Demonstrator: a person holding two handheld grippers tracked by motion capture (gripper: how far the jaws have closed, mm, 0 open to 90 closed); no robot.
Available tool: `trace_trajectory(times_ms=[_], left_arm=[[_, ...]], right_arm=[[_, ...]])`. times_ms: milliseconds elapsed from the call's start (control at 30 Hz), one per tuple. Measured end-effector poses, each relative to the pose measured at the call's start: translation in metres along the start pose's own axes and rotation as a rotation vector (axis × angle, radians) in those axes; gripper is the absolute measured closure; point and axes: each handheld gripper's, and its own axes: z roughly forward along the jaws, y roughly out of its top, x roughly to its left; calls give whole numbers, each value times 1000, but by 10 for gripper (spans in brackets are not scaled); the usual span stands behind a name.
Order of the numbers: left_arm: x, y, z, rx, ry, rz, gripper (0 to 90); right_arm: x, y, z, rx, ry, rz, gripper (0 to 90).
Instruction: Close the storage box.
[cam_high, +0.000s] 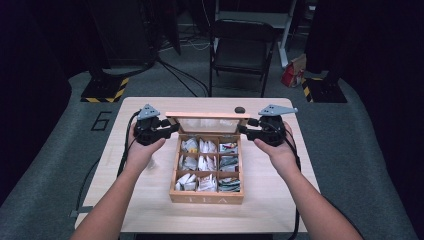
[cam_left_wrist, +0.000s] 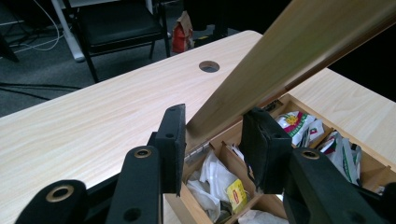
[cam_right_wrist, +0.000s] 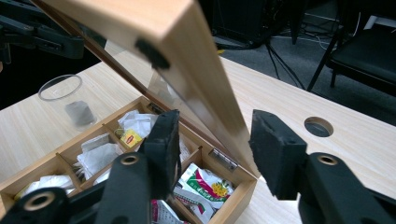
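- A wooden tea box (cam_high: 206, 196) sits in the middle of the frame in the high view, on a pale table (cam_high: 150, 197).
- Its lid (cam_high: 207, 115) stands up at the far side, on its hinges. The lid has a clear pane.
- The box has nine small bins full of tea bags (cam_high: 206, 162).
- The left gripper (cam_high: 172, 127) is at the lid's left end. In the left gripper view its jaws are wide, with the lid's edge (cam_left_wrist: 219, 105) between them, not pinched.
- The right gripper (cam_high: 243, 129) is at the lid's right end. Its jaws are wide too, around the lid's edge (cam_right_wrist: 212, 79).
- A clear cup (cam_right_wrist: 65, 95) shows at the left of the right gripper view.
- The lid could fall shut, since neither gripper squeezes it.
- A hard push could strain the hinges or slide the box.
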Motion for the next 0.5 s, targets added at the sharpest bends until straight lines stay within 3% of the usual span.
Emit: trace_trajectory(times_ms=[500], left_arm=[[-5,-8,-5,7,-3,11,605]], right_arm=[[18,3,-21,-38,-10,-40,569]])
